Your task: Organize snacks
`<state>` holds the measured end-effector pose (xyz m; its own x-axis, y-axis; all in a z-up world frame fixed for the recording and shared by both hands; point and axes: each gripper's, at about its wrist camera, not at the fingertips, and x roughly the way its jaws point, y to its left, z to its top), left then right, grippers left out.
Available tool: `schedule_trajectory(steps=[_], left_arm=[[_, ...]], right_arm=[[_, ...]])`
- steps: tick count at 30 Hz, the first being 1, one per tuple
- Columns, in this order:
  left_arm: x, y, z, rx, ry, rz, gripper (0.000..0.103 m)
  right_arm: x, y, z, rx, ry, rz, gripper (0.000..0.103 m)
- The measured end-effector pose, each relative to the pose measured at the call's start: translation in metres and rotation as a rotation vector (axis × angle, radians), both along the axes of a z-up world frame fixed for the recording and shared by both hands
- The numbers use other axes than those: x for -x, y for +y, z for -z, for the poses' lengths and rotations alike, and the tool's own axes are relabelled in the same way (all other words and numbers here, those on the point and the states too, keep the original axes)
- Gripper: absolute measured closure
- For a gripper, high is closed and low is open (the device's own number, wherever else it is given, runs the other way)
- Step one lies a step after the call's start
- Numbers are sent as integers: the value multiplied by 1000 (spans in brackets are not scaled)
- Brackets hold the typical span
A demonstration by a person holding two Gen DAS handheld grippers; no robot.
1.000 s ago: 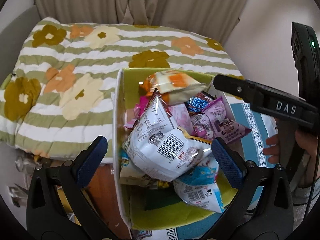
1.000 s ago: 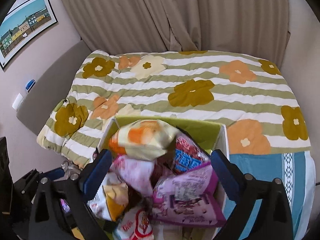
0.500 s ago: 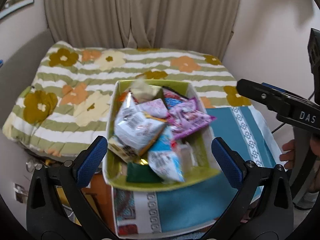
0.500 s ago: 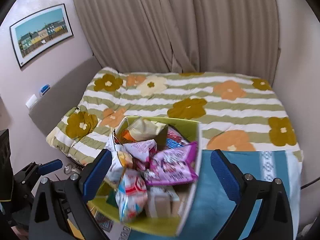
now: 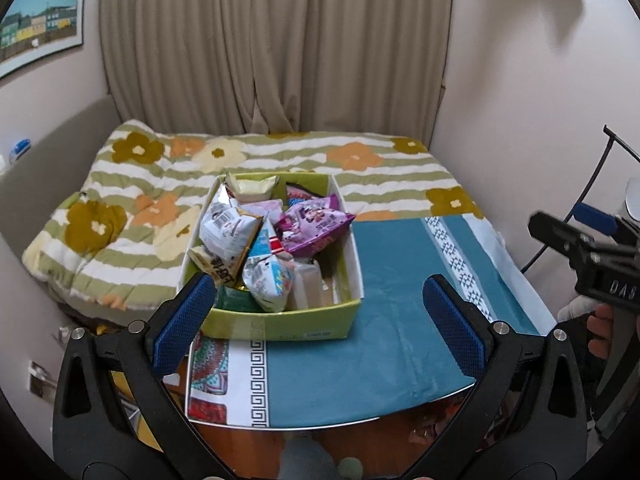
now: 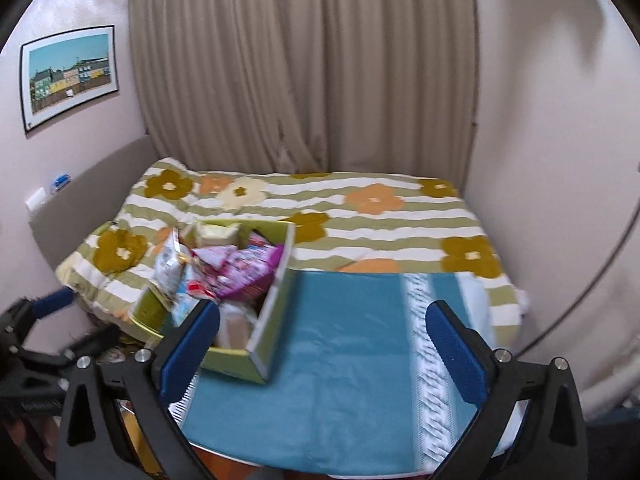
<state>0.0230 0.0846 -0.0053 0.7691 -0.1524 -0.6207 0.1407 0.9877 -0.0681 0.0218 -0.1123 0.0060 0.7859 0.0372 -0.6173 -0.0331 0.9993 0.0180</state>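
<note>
A green box (image 5: 280, 324) stands on the left part of a table covered by a teal cloth (image 5: 380, 340). It is heaped with snack packets, among them a purple packet (image 5: 312, 228) and a white packet with a barcode (image 5: 228, 236). My left gripper (image 5: 318, 312) hangs open in front of the box, well back from it, with nothing in its jaws. My right gripper (image 6: 324, 340) is over the cloth to the right of the box (image 6: 276, 292); its jaws are opening and nothing is between them. No packet is held.
A bed with a striped flowered quilt (image 5: 168, 208) lies behind the table, against beige curtains (image 5: 280, 60). A framed picture (image 6: 68, 76) hangs on the left wall. The table's near edge (image 5: 320, 424) is rounded. A hand (image 5: 600, 332) holds the right tool.
Both grippers have pulled back and up from the box, which now looks smaller and farther. More of the teal cloth and the table's front edge shows. Nothing was picked up.
</note>
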Motion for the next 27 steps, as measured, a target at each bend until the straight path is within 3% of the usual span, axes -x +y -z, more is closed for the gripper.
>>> schedule_trajectory(steps=[8,27], left_arm=[[27,-13,-3,-8,-62,-32,0],[31,-29,-5,-40,-81,-29,0]], right_arm=[[45,-19,5,55,-55,70,1],[56,-31,11,26,-64,103,1]])
